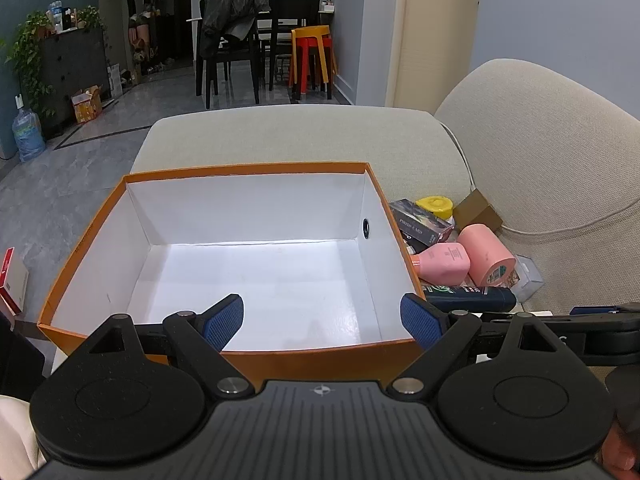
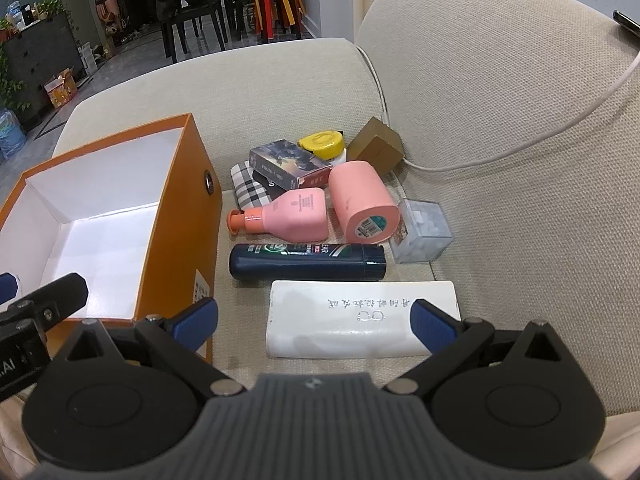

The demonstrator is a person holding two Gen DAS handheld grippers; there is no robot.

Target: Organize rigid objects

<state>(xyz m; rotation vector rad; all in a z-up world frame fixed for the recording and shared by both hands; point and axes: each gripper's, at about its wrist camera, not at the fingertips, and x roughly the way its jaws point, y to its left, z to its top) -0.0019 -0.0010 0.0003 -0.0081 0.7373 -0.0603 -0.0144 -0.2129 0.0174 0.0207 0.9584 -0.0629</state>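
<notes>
An orange box (image 1: 256, 170) (image 2: 180, 216) with a white inside stands open and empty on the beige sofa. My left gripper (image 1: 322, 322) hovers open over its near wall. Beside the box lies a pile: a white flat case (image 2: 360, 322), a dark bottle (image 2: 308, 262) (image 1: 472, 298), a pink bottle (image 2: 292, 218) (image 1: 444, 262), a pink cylinder (image 2: 364, 204) (image 1: 490, 258), a card box (image 2: 290, 164) (image 1: 420, 222), a yellow-lidded jar (image 2: 324, 144) (image 1: 436, 206) and a clear plastic box (image 2: 422, 232). My right gripper (image 2: 314, 322) is open, its fingers straddling the white case's near part.
A brown cube (image 2: 376, 146) and a checked pouch (image 2: 250, 192) lie in the pile. A white cable (image 2: 500, 156) runs over the sofa back cushion (image 2: 500, 92). A red and white box (image 1: 12, 280) sits left of the orange box. Dining chairs (image 1: 228, 48) stand beyond.
</notes>
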